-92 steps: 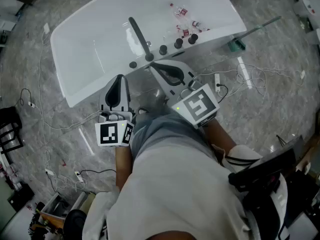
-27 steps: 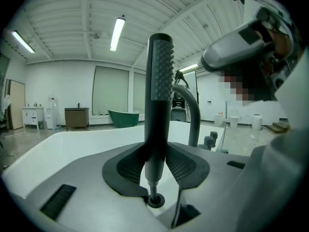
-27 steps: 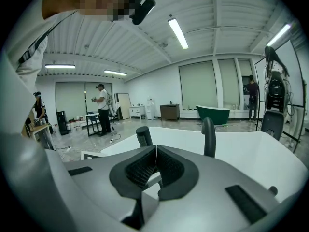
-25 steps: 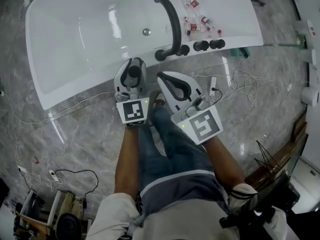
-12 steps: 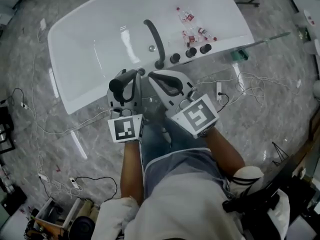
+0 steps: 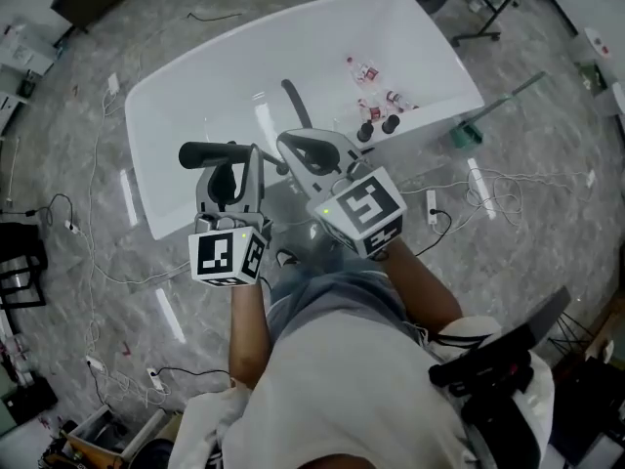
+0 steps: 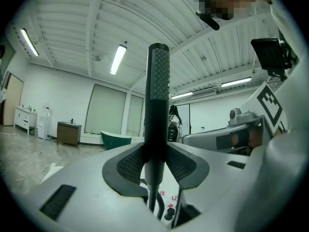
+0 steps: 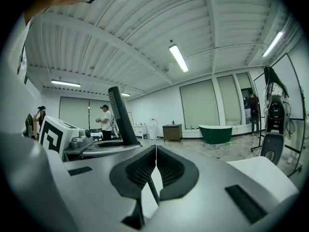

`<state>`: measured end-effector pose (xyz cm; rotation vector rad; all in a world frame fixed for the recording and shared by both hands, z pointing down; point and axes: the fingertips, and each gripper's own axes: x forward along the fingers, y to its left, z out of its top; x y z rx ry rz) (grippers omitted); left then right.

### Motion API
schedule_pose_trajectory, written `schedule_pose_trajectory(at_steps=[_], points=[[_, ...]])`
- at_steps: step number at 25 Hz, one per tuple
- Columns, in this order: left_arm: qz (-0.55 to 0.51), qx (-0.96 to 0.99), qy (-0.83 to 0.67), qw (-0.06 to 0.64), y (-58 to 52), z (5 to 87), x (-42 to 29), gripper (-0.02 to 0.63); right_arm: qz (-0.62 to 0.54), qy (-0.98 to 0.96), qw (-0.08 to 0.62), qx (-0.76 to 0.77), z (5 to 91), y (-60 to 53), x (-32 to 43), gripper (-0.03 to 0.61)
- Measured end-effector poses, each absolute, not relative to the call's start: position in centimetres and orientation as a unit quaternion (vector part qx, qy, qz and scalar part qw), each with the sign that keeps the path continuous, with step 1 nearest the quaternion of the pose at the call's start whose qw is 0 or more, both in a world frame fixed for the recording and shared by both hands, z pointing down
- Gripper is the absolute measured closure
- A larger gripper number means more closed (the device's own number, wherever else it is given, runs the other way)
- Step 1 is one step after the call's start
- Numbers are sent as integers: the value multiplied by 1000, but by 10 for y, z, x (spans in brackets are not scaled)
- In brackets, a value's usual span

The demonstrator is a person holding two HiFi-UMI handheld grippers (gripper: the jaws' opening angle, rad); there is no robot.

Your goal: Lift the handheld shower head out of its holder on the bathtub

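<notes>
The black handheld shower head (image 6: pixel 205 153) is off the white bathtub (image 6: pixel 322 47) and lies level in my left gripper (image 6: pixel 234 159), its head end sticking out to the left. In the left gripper view the wand (image 7: pixel 158 81) stands upright between the pads, with its hose (image 7: pixel 152 204) hanging below. My left gripper (image 7: pixel 157 166) is shut on it. Just to its right, my right gripper (image 6: pixel 298 148) is shut with nothing in it, its pads (image 8: pixel 145 170) touching. The right gripper view shows the wand (image 8: pixel 121 115) at the left.
A black faucet spout (image 6: pixel 293 103) and round knobs (image 6: pixel 379 125) sit on the tub's near rim, and small bottles (image 6: pixel 366 71) lie inside. Cables (image 6: pixel 488 179) trail over the marble floor. A green object (image 6: pixel 464 135) lies by the tub's right end. People (image 8: pixel 105 122) stand far off.
Both grippers have risen together toward the camera. The shower head came up with the left gripper, from beside the knobs on the rim to well above the tub.
</notes>
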<state>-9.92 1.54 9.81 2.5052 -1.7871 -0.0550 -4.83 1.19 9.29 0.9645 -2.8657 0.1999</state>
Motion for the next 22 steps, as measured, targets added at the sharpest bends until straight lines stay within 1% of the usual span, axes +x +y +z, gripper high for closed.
schedule_pose_trajectory(at_steps=[3,7,10,15,22], points=[[-32,820,-571,20,32,59,-84,465,58,-945,42,321,58,30,-37,561],[-39,828,-560,12,29,37,-74,465,55,-942,31,331,39,31,-30,561],[-43,832,-553,13,26,35,-73,465,59,-939,25,337,37,30,-30,561],[-48,833,-551,18,31,39,-96,465,60,-939,29,338,40,36,-52,561],[-47,840,-540,28,32,44,-75,465,61,-938,28,340,42,39,-34,561]])
